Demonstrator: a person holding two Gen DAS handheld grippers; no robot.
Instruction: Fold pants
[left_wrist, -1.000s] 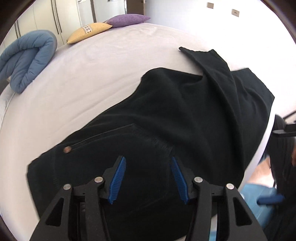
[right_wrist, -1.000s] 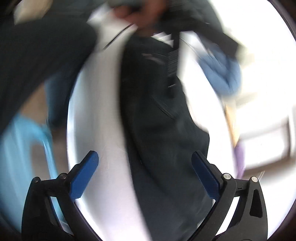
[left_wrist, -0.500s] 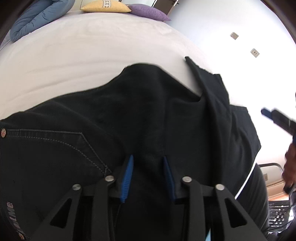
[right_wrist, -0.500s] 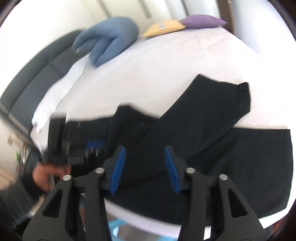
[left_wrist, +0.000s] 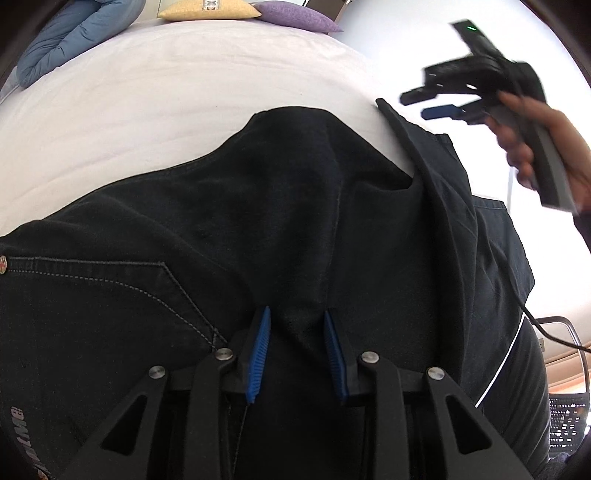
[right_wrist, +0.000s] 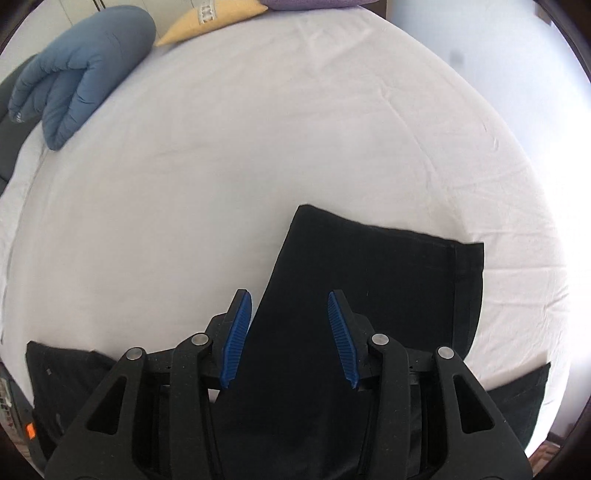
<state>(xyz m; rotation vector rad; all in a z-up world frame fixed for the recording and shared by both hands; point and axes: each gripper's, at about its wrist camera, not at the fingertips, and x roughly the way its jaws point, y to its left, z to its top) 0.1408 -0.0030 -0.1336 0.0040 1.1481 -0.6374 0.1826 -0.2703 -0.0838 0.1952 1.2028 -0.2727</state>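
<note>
Pants (left_wrist: 295, 221) lie on the bed (right_wrist: 295, 147), fold barely begun.
Left gripper (left_wrist: 298, 350) pinches a ridge of cloth; right gripper (right_wrist: 291, 338), fingers half spread over a leg, must drop and grip.

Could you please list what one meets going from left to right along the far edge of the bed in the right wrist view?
Blue rolled duvet → yellow pillow → purple pillow.
</note>
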